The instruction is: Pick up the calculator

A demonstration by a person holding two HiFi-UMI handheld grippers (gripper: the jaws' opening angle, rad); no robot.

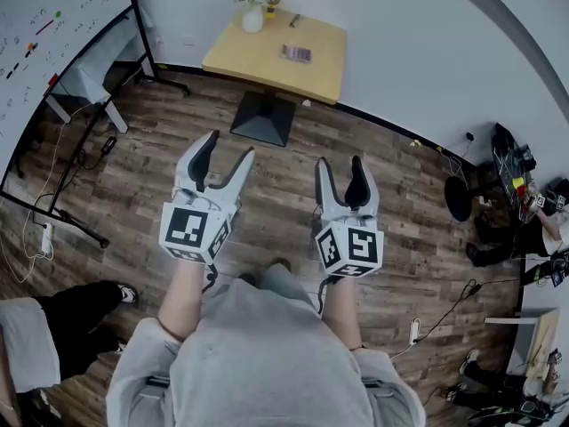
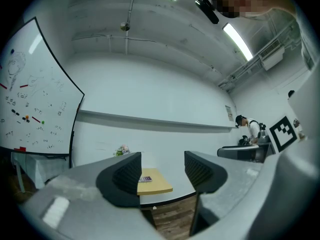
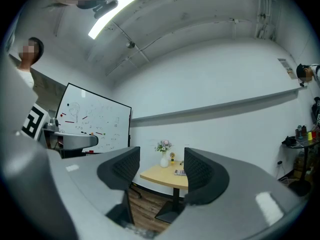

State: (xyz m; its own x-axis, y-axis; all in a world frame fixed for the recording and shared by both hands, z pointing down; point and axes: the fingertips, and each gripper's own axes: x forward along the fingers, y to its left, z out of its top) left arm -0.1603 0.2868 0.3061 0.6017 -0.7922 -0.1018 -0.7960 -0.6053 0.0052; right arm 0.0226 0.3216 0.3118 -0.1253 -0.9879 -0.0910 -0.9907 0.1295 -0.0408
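The calculator (image 1: pixel 296 53) lies flat on a small yellow table (image 1: pixel 267 60) against the far wall, well ahead of both grippers. It also shows small between the jaws in the left gripper view as the calculator (image 2: pixel 146 178), and in the right gripper view as the calculator (image 3: pixel 180 172). My left gripper (image 1: pixel 226 150) and right gripper (image 1: pixel 340 163) are held side by side at waist height over the wooden floor, pointing toward the table. Both stand open with nothing between their jaws.
A white vase of flowers (image 1: pixel 256 3) stands at the table's back corner. A whiteboard on a black wheeled stand (image 1: pixel 53 52) is at the left. Cables and bags (image 1: pixel 516 194) lie along the right wall. A seated person's leg (image 1: pixel 71 314) is at lower left.
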